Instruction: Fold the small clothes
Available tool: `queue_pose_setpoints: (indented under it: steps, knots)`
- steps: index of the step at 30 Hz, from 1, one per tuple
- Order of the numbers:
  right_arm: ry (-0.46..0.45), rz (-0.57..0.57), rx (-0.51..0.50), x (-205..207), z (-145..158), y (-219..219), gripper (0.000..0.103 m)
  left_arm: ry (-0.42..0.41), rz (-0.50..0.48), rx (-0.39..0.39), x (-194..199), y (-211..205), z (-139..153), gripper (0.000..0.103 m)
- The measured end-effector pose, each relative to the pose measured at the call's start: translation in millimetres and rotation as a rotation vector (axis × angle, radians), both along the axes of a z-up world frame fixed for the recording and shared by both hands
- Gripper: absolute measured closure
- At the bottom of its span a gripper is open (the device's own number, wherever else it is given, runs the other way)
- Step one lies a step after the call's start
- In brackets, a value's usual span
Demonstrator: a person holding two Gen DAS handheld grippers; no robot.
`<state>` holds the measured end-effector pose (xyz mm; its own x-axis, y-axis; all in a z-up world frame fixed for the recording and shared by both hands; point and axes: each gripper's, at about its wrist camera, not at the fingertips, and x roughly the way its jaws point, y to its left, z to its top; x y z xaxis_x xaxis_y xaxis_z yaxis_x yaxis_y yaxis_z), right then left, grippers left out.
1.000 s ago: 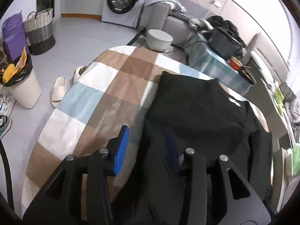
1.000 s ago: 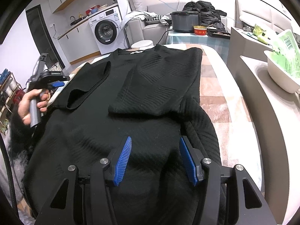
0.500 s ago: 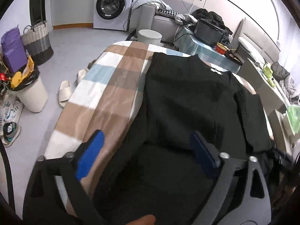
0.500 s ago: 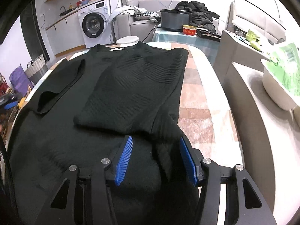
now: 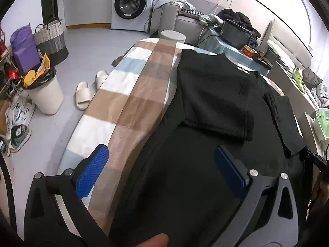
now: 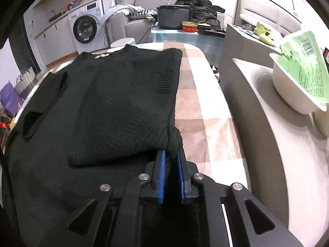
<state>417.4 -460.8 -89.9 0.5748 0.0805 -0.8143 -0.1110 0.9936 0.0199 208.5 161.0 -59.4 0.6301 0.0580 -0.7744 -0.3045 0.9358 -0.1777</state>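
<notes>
The black sweater lies spread on the checked blanket, both sleeves folded inward; the right gripper, at six o'clock, is closing its jaws on the sweater's right edge; the left gripper hangs wide open above the hem, holding nothing.

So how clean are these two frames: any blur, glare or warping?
Left wrist: sharp, heavy fisheye bending, black sweater nearly textureless, wall top right blown out. Right wrist: white tub and counter softly smeared, knit ribs readable, dark vignette in the corners.
</notes>
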Motion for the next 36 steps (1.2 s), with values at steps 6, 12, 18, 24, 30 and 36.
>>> queue_pose_setpoints:
  steps: [6, 12, 18, 24, 30, 36]
  knots:
    - [-0.013, 0.033, 0.013, -16, 9, 4, 0.077, 0.021, 0.007, 0.014, -26, 2, -5, 0.001]
    - [-0.034, 0.072, 0.058, -49, 18, 6, 0.061, 0.035, 0.007, 0.034, -53, 3, -10, 0.001]
    - [-0.065, 0.094, 0.127, -95, 29, -1, 0.044, -0.004, 0.007, 0.034, -95, -3, -8, 0.001]
    - [-0.062, 0.115, 0.212, -147, 37, -17, 0.033, -0.052, -0.037, 0.037, -142, -19, 7, 0.001]
    - [-0.013, 0.12, 0.221, -188, 34, -35, 0.027, -0.079, -0.041, 0.066, -194, -21, 18, 0.001]
    - [0.048, 0.133, 0.228, -203, 25, -42, 0.028, -0.105, -0.035, 0.062, -217, -20, 27, 0.001]
